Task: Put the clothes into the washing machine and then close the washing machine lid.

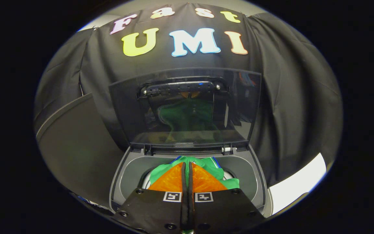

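Orange-fingered gripper [187, 169] is clamped on green cloth garment [206, 164] above grey top-loading washing machine [131, 169]; tinted transparent lid [187, 107] is raised upright.

Black draped cloth wall [287, 107] behind; dark panel [76, 152] beside; pale floor [299, 182].

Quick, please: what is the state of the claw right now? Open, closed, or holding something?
Claw: closed, its orange fingers pressed together on the green garment, over the washing machine opening; lid stands open.
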`<state>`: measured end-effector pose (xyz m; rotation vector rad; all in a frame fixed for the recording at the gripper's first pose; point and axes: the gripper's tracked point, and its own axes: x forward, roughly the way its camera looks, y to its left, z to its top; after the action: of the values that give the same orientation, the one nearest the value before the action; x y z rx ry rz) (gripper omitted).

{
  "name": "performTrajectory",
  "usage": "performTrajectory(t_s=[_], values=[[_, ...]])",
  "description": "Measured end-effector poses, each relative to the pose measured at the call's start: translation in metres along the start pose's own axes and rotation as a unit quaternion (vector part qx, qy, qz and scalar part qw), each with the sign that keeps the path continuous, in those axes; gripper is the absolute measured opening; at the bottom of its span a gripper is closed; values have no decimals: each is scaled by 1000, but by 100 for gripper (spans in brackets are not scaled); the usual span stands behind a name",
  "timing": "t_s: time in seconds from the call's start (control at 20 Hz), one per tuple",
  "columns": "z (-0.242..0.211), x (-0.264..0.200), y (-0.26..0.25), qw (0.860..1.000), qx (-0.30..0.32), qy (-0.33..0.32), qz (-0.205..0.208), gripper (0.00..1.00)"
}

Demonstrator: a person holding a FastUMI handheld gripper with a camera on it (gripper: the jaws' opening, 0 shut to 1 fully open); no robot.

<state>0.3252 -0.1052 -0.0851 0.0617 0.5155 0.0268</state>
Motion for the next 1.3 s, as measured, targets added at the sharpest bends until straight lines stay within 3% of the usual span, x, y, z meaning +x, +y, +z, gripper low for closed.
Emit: performTrajectory(t_s=[1.3], values=[[-93, 67, 0, 994, 2, 109, -15, 1]])
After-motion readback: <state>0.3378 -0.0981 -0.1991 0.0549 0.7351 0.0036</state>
